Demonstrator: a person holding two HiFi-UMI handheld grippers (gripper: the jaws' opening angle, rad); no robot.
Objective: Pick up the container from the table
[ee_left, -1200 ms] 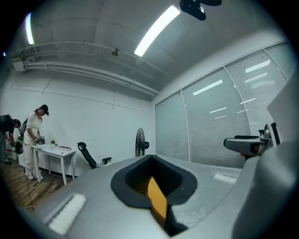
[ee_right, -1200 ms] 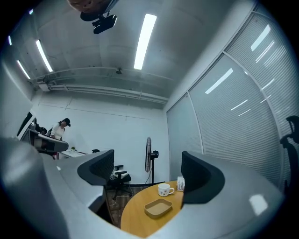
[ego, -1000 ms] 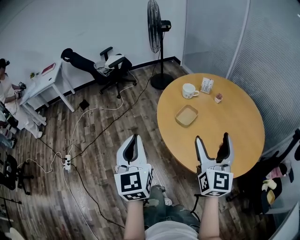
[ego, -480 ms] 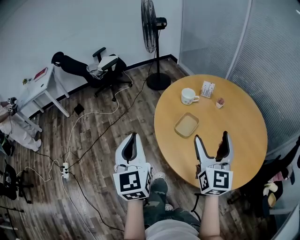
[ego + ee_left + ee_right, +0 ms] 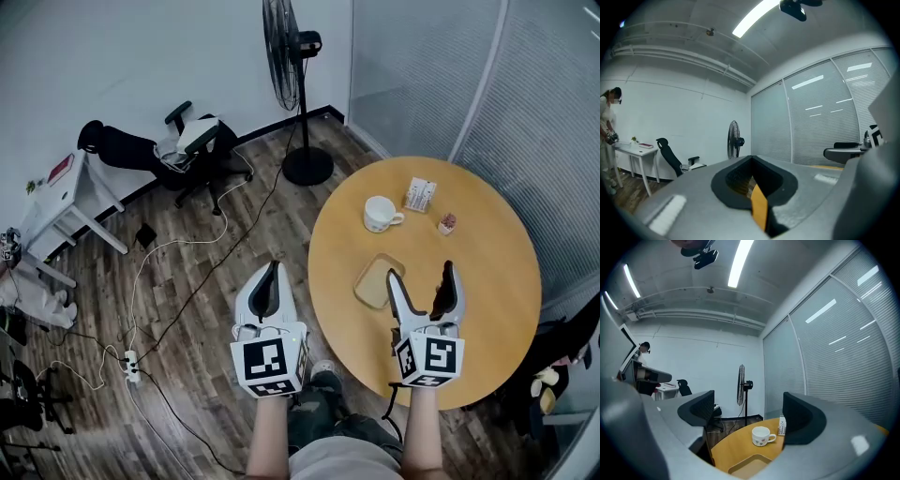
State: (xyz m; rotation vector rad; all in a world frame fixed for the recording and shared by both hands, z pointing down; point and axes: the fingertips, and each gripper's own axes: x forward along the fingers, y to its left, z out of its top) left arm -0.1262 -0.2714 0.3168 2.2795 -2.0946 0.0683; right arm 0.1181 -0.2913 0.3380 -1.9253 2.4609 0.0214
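In the head view, the table (image 5: 487,281) had drawn nearer over the last second. The container (image 5: 375,279), which had lain well ahead of the right gripper (image 5: 420,279), now sat just beyond its tips, with that gripper's left jaw crossing the container's right edge. I judged the approach nearly done, with lowering and closing left to do. The right gripper's jaws stood wide apart with nothing in them. The left gripper (image 5: 271,279) hung over the floor, off the table's left edge, its jaws pressed together. The container lay flat with its mouth up, turned askew so one corner pointed toward the mug (image 5: 380,214). It looked almost square, so its long axis was hard to read. If it had one, the axis ran away from the person, leaning slightly right.

In the left gripper view, the pads met and held nothing. Only the room showed beyond them, with a fan and a chair against the far wall.

In the right gripper view, the gap between the jaws was empty. The container (image 5: 751,466) lay low in the frame, below that gap and slightly left of its middle, with the mug behind it. Its near edge slanted across the view, so I judged a small twist would help square the jaws to its walls.
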